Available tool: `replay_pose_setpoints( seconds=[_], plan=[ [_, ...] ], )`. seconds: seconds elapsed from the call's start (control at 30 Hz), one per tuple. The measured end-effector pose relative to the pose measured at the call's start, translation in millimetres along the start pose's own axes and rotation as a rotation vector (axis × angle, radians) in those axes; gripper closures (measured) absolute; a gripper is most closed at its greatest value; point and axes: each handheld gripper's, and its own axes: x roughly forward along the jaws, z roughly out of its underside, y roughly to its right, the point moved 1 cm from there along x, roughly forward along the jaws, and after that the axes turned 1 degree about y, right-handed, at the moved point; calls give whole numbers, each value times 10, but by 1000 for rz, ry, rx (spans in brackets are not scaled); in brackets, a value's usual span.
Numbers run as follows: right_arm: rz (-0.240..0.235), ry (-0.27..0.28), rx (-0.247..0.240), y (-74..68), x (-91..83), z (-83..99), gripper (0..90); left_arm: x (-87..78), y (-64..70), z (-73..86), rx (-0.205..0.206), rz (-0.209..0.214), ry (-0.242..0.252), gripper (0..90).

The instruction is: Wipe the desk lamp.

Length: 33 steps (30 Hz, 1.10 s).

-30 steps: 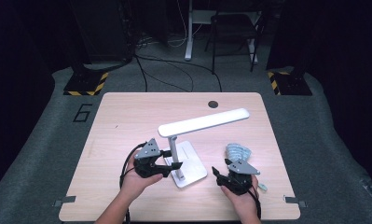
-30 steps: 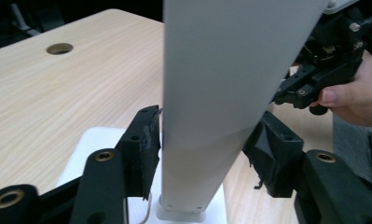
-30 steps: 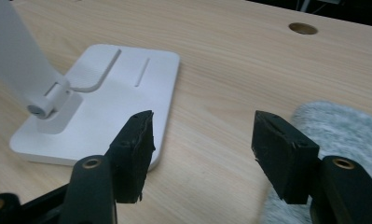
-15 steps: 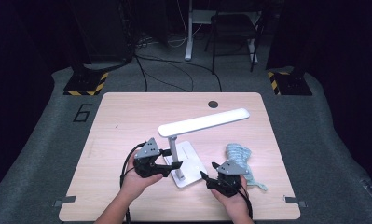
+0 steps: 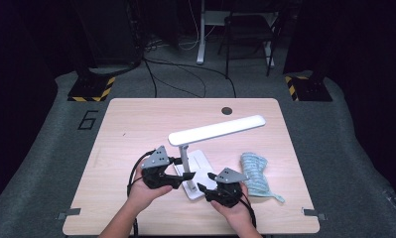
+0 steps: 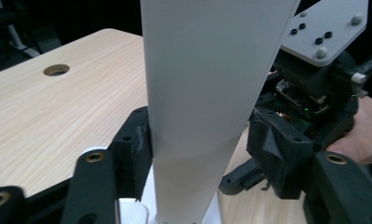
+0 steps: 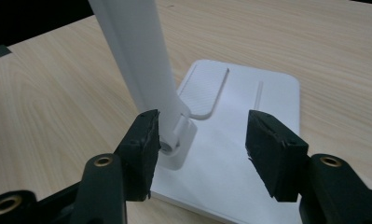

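A white desk lamp stands at the table's front middle, with a flat base, an upright stem and a long head. My left gripper is shut on the stem low down, one black jaw pressing each side. My right gripper is open at the base's front right corner. In the right gripper view its jaws stand wide over the base, the left one beside the stem's hinge. The right gripper's body shows behind the stem.
A crumpled pale blue cloth lies on the table just right of my right hand. A round cable hole sits near the far edge. Bare wooden tabletop spreads to the left and back. Dark floor, cables and chair legs lie beyond.
My right gripper has moved left, away from the blue cloth, to the lamp base. The left gripper has stayed on the stem. The lamp has not moved.
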Motion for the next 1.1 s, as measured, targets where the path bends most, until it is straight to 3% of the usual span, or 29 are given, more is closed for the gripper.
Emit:
replay_pose_setpoints(
  seconds=[0.13, 0.33, 0.43, 0.67, 0.73, 0.77, 0.93, 1.1],
  plan=[
    [-27, 6, 11, -58, 29, -21, 461, -17, -28, 8, -8, 1, 12, 490],
    [-51, 4, -7, -139, 93, -41, 462, -13, -14, 6, 1, -9, 9, 501],
    [-67, -4, -13, -143, 118, -43, 543, -14, -8, 8, 0, -6, 8, 502],
    [-78, -14, -23, -165, 139, -29, 612, -20, -5, 3, 6, -13, -2, 509],
    [-83, -8, -33, -159, 139, -24, 631, -22, 6, 5, -3, 2, -8, 509],
    [-84, -9, -13, -169, 131, -17, 644, -16, 10, 6, -1, -7, 0, 509],
    [-114, -12, -18, -154, 114, -6, 729, -14, 23, 5, -6, 1, -1, 496],
    [-119, -8, -14, -124, 102, 3, 758, -15, 21, 1, -11, 20, -4, 488]
  ],
)
